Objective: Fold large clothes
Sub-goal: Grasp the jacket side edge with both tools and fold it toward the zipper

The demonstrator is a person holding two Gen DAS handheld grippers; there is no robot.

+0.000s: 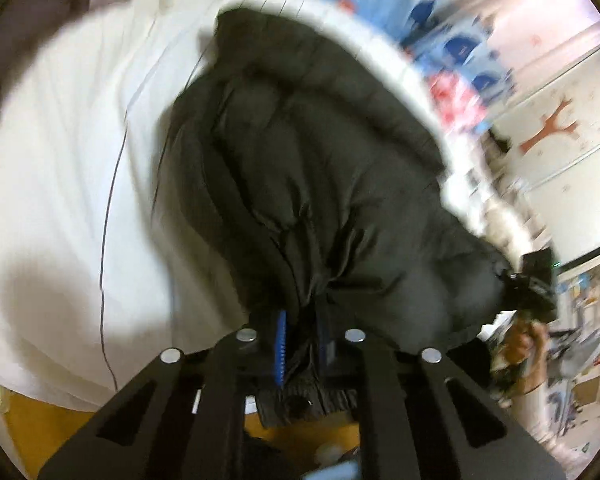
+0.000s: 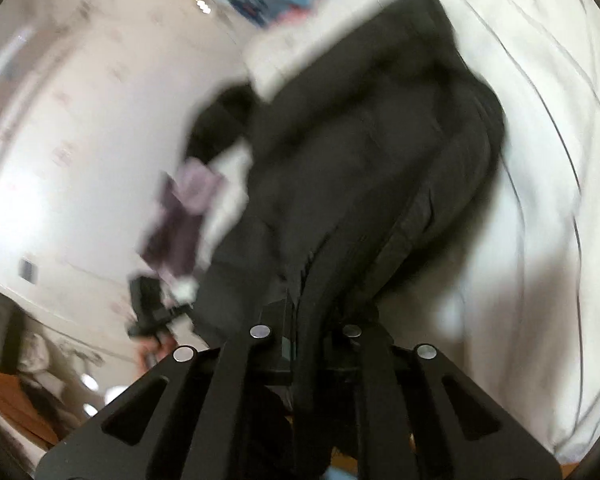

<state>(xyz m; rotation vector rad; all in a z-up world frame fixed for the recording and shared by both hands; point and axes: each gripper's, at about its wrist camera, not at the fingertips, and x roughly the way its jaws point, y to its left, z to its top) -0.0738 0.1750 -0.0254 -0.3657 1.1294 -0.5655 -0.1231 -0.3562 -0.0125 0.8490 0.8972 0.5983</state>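
Pinching the black jacket (image 1: 308, 152) are both left tongs (image 1: 300, 340) and right tongs (image 2: 306, 332).

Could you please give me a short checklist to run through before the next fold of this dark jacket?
1. Left gripper shut on the dark puffer jacket, at its ribbed hem: ok.
2. Right gripper shut on the jacket's edge: ok.
3. Jacket body resting on the white sheet: ok at the far end; the near end hangs from the fingers.
4. Jacket spread flat and smooth: not ok, bunched and creased near both grips.
5. Sleeves tucked in: cannot tell, blurred.
6. Purple garment away from the fold line: cannot tell.
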